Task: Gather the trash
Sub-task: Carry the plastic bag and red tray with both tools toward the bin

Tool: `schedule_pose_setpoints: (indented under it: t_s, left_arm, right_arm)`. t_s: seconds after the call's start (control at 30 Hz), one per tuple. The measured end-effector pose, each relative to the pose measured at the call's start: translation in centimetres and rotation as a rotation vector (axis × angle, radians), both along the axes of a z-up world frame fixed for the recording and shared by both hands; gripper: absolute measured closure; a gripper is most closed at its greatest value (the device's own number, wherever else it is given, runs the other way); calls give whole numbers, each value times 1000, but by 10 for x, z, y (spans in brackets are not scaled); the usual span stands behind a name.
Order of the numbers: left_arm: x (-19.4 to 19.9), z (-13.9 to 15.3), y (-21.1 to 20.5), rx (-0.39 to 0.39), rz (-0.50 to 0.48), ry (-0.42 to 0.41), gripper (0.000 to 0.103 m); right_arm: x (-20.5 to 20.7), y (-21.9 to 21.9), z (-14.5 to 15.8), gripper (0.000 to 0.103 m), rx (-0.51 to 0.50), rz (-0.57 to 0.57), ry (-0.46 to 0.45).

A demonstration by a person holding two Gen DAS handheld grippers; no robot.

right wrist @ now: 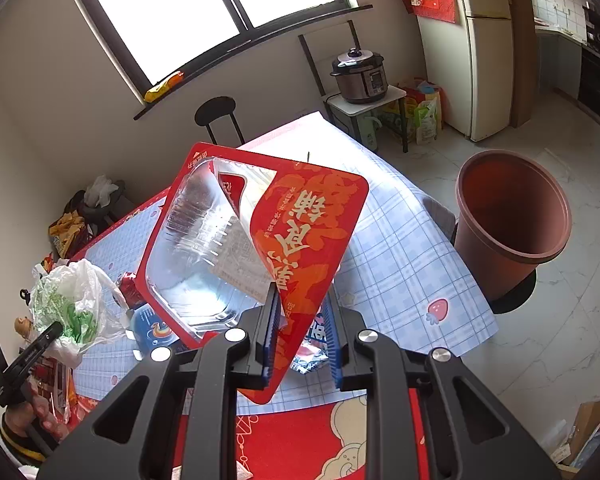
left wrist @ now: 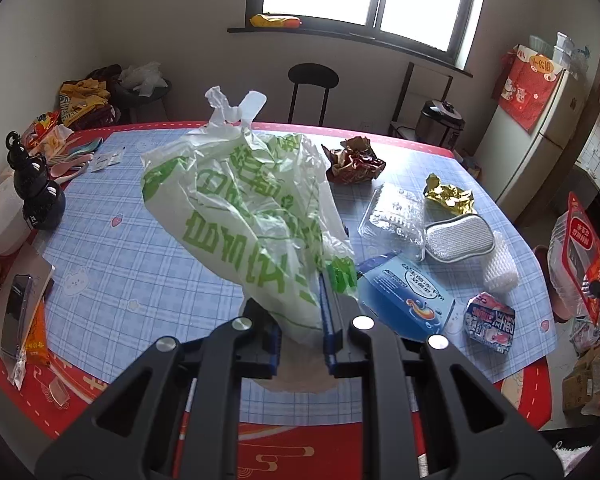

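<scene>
Two claws are busy above the surface (left wrist: pixel 132 216), which wears a blue checked cloth over a red mat. The left claw (left wrist: pixel 300 312) is clenched on a white plastic bag (left wrist: pixel 244 200) with green print, which hangs lifted clear of the cloth with its knotted handles at the far end. The right claw (right wrist: pixel 300 320) grasps the peeled red film lid (right wrist: pixel 312 240) of a clear plastic tray (right wrist: pixel 196 248) with a red rim; the tray hangs from the film, tilted, above the cloth. To the right of the bag in the left wrist view, more trash lies on the cloth: a crumpled brown wrapper (left wrist: pixel 354 160) at the far side, a gold foil wrapper (left wrist: pixel 450 194), a clear plastic container (left wrist: pixel 396 216), a grey sponge (left wrist: pixel 460 236) touching that container, a white foam net (left wrist: pixel 500 268), a blue box (left wrist: pixel 408 300) near the claw and a small crumpled printed packet (left wrist: pixel 490 322). A brown plastic bin (right wrist: pixel 512 216) stands on the floor just beside the surface's right edge, its mouth tipped toward the surface. A black gourd-shaped ornament (left wrist: pixel 36 188) stands at the far left of the surface.
</scene>
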State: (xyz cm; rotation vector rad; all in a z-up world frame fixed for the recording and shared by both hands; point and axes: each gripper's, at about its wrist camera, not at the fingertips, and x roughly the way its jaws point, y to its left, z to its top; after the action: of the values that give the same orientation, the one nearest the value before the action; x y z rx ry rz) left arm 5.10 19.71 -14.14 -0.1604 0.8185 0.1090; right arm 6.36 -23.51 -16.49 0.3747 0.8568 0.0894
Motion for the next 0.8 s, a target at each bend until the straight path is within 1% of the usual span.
schedule_pose_setpoints:
  t_s: [0.23,0.4,0.6,0.7,0.8]
  left_arm:
    - [-1,35,13,-19,-9,-94,84]
    - [10,48,4,-48,-73,-122,84]
    - [28,50,-34,-64,-164,-131,84]
    - [33,52,-62,-68,-197,-128,84]
    - [37,58,-97,-50,-225,-140,84]
  right_arm:
    - [1,0,11,81,-18,-20,-32]
    - [-4,-10,26,81,-52,-68,-59]
    - [-22,-47,45,81,-91,-145,-102]
    - [-30,-78,53,81,-85,-184,-130]
    - [-33,-113,58,81,-70,-210,-162]
